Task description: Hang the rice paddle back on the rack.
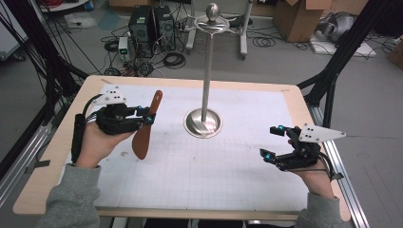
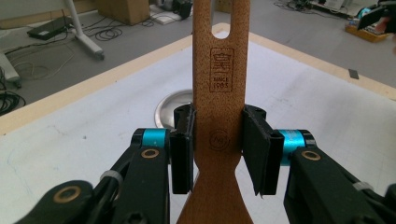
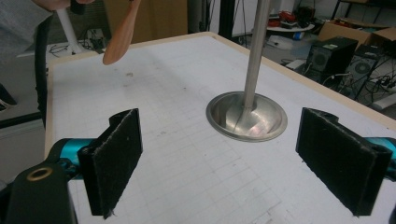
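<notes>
A wooden spatula (image 1: 146, 127) hangs clear of the tabletop (image 1: 199, 175) in the left gripper (image 1: 148, 117), whose two jaws are clamped on the flat handle just above the point where it flares into the blade. In the left gripper view the pads (image 2: 183, 149) press on the narrow edges of the handle, below a burnt-in maker's stamp and well short of the slotted hanging hole (image 2: 223, 31) near the top; that low grip leaves the hole free, which would suit slipping it over a hook. In the high view the spatula is held nearly upright, blade down and handle tilted up toward the far side, near the left edge of the white gridded mat. The likely destination is the metal stand (image 1: 205, 85), a tall pole on a round dished base at the middle of the tabletop, topped by curved arms (image 1: 212, 24) and a ball finial. The stand is well apart from the spatula, so the carry is judged to be at an early stage. The right gripper (image 1: 273, 141) rests low at the right side of the tabletop, its jaws spread wide and empty, facing the stand's base (image 3: 246, 116) as if ready to steady it.
</notes>
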Motion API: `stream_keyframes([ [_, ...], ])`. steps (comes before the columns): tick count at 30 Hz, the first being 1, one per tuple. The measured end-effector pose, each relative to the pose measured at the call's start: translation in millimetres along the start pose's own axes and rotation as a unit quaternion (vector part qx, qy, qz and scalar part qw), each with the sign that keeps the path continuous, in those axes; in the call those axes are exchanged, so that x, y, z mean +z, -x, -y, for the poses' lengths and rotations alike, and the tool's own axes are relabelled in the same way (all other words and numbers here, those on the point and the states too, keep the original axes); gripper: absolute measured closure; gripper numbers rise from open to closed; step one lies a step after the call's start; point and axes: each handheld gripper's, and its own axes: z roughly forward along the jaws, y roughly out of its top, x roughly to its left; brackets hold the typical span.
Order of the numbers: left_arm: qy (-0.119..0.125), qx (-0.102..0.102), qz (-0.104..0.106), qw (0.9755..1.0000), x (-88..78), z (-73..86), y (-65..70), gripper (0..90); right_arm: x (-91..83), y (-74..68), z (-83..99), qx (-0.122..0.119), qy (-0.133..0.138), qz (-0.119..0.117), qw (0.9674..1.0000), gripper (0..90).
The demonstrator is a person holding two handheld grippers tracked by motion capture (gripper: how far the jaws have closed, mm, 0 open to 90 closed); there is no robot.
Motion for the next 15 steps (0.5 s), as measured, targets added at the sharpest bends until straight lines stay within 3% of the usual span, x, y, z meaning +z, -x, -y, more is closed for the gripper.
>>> stream_keyframes([
  [6,0.007,0.008,-0.002,0.9999,3.6,-10.2,-3.0,65.5,-1.0,0.8,0.6,0.003,-0.003,0.000,1.0000,13.4],
  [15,0.021,-0.005,0.007,0.9997,4.1,-28.1,-12.6,65.5,-0.4,2.4,1.3,0.003,-0.005,0.002,1.0000,13.4],
])
